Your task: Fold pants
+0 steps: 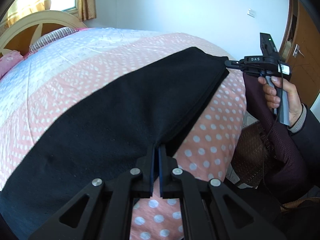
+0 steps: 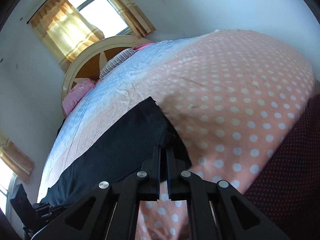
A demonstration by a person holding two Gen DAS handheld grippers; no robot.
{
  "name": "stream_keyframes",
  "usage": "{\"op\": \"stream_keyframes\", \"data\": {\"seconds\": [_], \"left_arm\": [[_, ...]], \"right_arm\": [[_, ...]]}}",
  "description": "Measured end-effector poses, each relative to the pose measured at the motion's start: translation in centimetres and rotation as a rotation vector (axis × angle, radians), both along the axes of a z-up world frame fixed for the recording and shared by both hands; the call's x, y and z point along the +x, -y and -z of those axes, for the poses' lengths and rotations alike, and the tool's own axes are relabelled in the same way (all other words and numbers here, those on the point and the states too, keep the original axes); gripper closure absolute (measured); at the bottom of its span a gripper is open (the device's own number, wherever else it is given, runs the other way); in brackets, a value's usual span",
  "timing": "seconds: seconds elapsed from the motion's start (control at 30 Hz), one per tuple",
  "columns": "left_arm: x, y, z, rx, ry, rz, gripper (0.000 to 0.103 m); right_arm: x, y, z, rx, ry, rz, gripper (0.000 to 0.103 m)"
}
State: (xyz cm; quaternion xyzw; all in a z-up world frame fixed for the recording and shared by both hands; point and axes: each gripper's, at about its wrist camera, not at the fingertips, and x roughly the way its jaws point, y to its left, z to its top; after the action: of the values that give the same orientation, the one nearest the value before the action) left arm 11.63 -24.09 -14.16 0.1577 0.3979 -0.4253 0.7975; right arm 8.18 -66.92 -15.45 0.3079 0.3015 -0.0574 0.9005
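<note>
Bedding in pink with white dots covered the bed (image 1: pixel 210 120), with a pale blue band of it farther ahead toward the cream headboard (image 1: pixel 40 23) and the curtained window (image 2: pixel 96 12). Black pants (image 1: pixel 112 108) were spread flat across the bed, reaching from one gripper to the other. The left gripper (image 1: pixel 156 150) was seen nearly closed, its fingers pinching the near edge of the pants just ahead of the camera, where stacked layers of cloth were visible along the hem to its right. The right gripper (image 1: pixel 230 63) was seen in the left wrist view, far ahead and to the right, clamped on the opposite corner of the pants and held by the right hand (image 1: pixel 280 94) by its grey handle. In the right wrist view, its fingers were likewise drawn close together on a corner of the dark cloth, and the left gripper was glimpsed low at the left, at the far end of the pants.
</note>
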Motion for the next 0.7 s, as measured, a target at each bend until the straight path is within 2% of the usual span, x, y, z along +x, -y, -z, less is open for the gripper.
{"op": "stream_keyframes", "data": {"seconds": [0.17, 0.63, 0.7], "left_arm": [[-0.1, 0.1, 0.1, 0.003, -0.007, 0.007, 0.099], [-0.5, 0.5, 1.1, 0.012, 0.009, 0.02, 0.099], [-0.4, 0.5, 0.9, 0.013, 0.011, 0.015, 0.096]], "right_arm": [[0.5, -1.0, 0.5, -0.075, -0.084, 0.008, 0.098], [0.0, -0.9, 1.7, -0.064, -0.16, 0.023, 0.098], [-0.1, -0.9, 1.7, -0.055, -0.163, 0.019, 0.098]]}}
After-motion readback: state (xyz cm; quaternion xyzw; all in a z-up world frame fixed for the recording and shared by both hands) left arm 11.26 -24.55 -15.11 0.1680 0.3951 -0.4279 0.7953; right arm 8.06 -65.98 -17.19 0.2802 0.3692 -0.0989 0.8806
